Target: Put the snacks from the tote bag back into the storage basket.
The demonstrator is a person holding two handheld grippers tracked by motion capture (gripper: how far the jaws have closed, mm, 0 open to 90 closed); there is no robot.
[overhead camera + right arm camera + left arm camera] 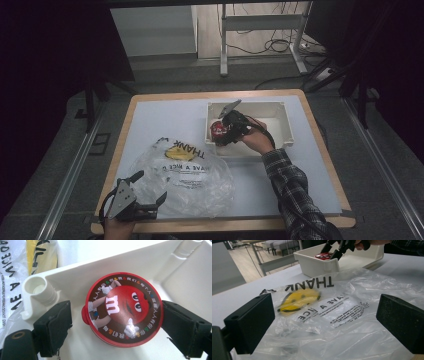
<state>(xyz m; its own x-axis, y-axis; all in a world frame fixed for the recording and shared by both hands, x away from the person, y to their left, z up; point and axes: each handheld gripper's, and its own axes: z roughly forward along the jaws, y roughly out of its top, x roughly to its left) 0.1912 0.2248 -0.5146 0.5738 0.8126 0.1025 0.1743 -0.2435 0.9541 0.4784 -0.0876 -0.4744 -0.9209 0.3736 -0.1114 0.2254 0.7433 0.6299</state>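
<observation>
1 candy tub, 1 bag (plastic), 1 bin, 2 grippers

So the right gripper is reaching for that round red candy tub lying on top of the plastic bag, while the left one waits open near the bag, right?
Not quite. The round red candy tub lies in the white bin, not on the plastic bag; the right gripper view shows it on the bin floor between the jaws. The rest holds: the right gripper reaches for it, and the left gripper waits open near the bag.
</observation>
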